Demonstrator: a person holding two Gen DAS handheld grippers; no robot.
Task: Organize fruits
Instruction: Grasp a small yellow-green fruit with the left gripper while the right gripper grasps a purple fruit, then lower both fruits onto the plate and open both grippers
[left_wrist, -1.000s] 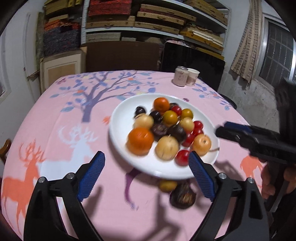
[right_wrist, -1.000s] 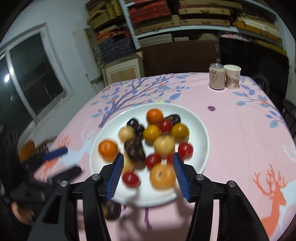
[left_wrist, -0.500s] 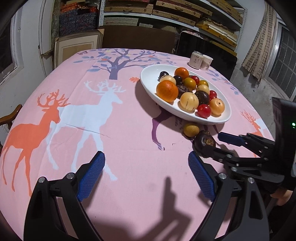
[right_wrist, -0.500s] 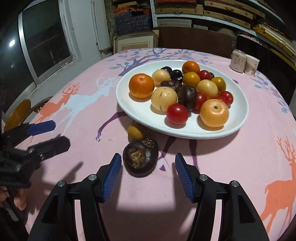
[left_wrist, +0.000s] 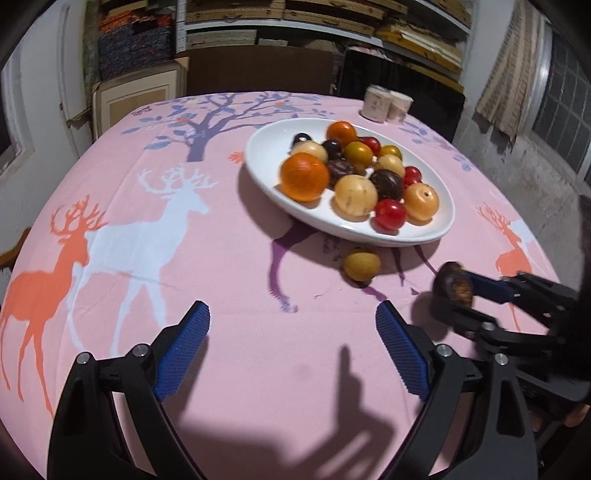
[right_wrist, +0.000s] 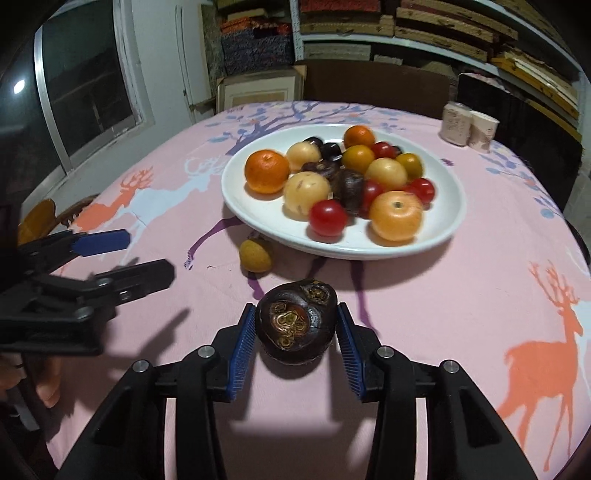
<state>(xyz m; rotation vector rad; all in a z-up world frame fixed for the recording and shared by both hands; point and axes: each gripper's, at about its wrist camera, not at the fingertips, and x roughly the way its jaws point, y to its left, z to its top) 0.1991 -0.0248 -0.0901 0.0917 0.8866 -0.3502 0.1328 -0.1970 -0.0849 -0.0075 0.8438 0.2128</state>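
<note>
A white plate (left_wrist: 266, 147) (right_wrist: 448, 184) on the pink tablecloth holds several fruits: oranges, tomatoes, yellow and dark ones. A small yellow fruit (left_wrist: 362, 264) (right_wrist: 255, 254) lies on the cloth just in front of the plate. My right gripper (right_wrist: 296, 328) is shut on a dark purple mangosteen (right_wrist: 297, 321), which also shows in the left wrist view (left_wrist: 453, 287), held just above the cloth. My left gripper (left_wrist: 291, 350) is open and empty, above the cloth left of the right gripper; it also shows in the right wrist view (right_wrist: 125, 254).
A can (right_wrist: 455, 122) and a paper cup (right_wrist: 484, 131) stand at the table's far right. A cardboard box (left_wrist: 133, 98) and shelves stand behind the table. A wooden chair (right_wrist: 40, 221) is at the left edge.
My right gripper has closed around the dark mangosteen and lifted it slightly off the cloth. My left gripper has stayed open and shifted a little closer to the plate.
</note>
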